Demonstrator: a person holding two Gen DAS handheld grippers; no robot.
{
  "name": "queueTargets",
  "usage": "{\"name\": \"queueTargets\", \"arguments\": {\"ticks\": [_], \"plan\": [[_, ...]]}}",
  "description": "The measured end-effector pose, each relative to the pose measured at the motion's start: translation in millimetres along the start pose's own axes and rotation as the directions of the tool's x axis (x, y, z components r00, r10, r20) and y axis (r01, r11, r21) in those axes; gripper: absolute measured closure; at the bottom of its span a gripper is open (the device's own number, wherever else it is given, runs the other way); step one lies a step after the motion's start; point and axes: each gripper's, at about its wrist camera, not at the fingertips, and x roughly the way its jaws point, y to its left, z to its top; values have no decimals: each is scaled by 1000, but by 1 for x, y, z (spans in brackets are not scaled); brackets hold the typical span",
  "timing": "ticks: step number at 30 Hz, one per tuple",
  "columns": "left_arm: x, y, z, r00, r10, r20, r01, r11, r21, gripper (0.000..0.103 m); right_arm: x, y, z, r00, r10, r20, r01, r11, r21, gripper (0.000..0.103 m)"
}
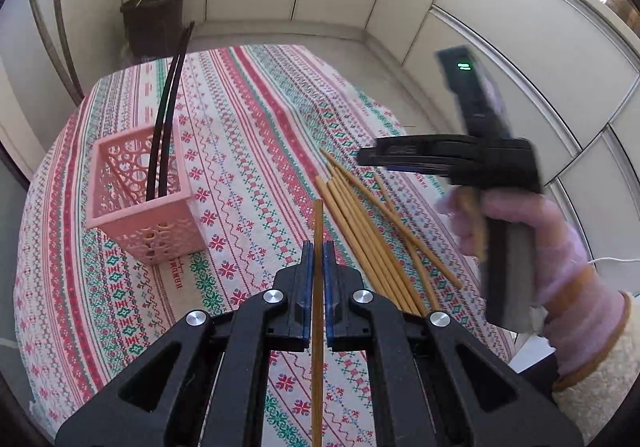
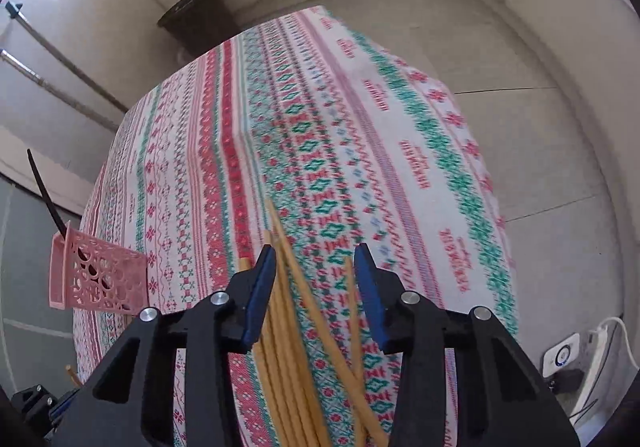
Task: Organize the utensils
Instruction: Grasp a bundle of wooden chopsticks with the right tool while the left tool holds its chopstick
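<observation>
Already one bamboo chopstick [image 1: 318,247] sits pinched in the left gripper [image 1: 318,267], right of the pink basket [image 1: 144,203]. Right gripper [image 2: 316,275], fingers half-spread above the loose chopsticks [image 2: 288,347], might scatter them across the table [image 2: 320,127].

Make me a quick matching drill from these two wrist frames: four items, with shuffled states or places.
Items
1. black chopsticks
2. single wooden chopstick
3. loose wooden chopsticks
4. pink basket

States
A. lying in a pile on the tablecloth
B. clamped in the left gripper
C. standing upright on the cloth
D. leaning inside the basket

Pairs: 1-D, 2-B, 3-A, 4-C

The right gripper is above the pile with its jaws apart, nothing pressed between them.
</observation>
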Motion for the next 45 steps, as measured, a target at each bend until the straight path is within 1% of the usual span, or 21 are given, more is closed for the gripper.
{"name": "queueTargets", "arguments": {"ticks": [4,5,8,9,10,11,13,14,16,17,19,21,22,24,26,30,32,34,39,42,45], "plan": [[-10,-6,-4,1000,4,6,-4,1000,20,99,23,9,13,999,-17,-36,16,1000,-24,62],[-11,-6,-4,1000,6,7,-6,1000,21,99,30,10,17,998,-35,-43,34,999,-28,62],[-6,-6,-2,1000,5,13,-5,1000,27,99,39,14,27,999,-43,-25,41,998,-42,62],[-5,-5,-1,1000,3,13,-3,1000,27,99,41,15,29,999,-44,-26,43,998,-44,64],[-4,-3,0,1000,0,11,-1,1000,26,99,43,16,30,999,-43,-32,41,998,-48,72],[-3,-2,0,1000,0,11,0,1000,23,99,44,17,31,998,-53,-30,51,997,-54,76],[-2,-1,0,1000,0,8,0,1000,21,99,46,23,27,997,-81,-15,80,993,-85,77],[-2,0,0,1000,2,9,-2,1000,18,99,47,27,24,994,-110,-4,108,987,-116,77],[-2,1,1,1000,6,9,-6,1000,15,99,49,44,14,980,-196,30,198,956,-215,77],[-3,1,1,1000,8,8,-8,1000,16,99,49,51,10,973,-226,47,231,940,-250,77],[-3,2,1,1000,17,12,-17,1000,16,99,49,52,8,971,-235,44,239,939,-246,80],[-4,3,0,1000,24,16,-24,1000,14,99,47,45,11,977,-211,36,214,954,-211,87],[-5,5,0,999,27,18,-28,1000,11,99,46,40,13,980,-197,36,200,962,-184,97],[-6,8,0,999,30,23,-30,1000,1,99,41,26,14,992,-123,30,126,986,-111,97],[-9,12,2,999,20,31,-20,1000,-17,99,35,13,14,998,-51,36,53,997,-53,97],[-21,17,5,997,-39,67,42,998,-45,99,7,-4,11,996,64,60,-67,997,46,97],[-28,18,7,994,-68,88,73,996,-56,99,-12,-5,8,994,74,86,-79,995,55,97],[-36,18,8,990,-87,113,95,994,-59,99,-36,-5,2,989,87,122,-95,994,57,97],[-61,14,10,971,-131,198,140,990,-32,99,-99,-2,-15,971,115,208,-123,992,25,98],[-76,10,12,960,-138,244,146,989,-13,99,-133,-2,-18,951,161,265,-175,984,30,98],[-89,10,14,950,-130,284,141,990,-20,99,-162,-2,-20,930,191,315,-210,977,29,98]]}}
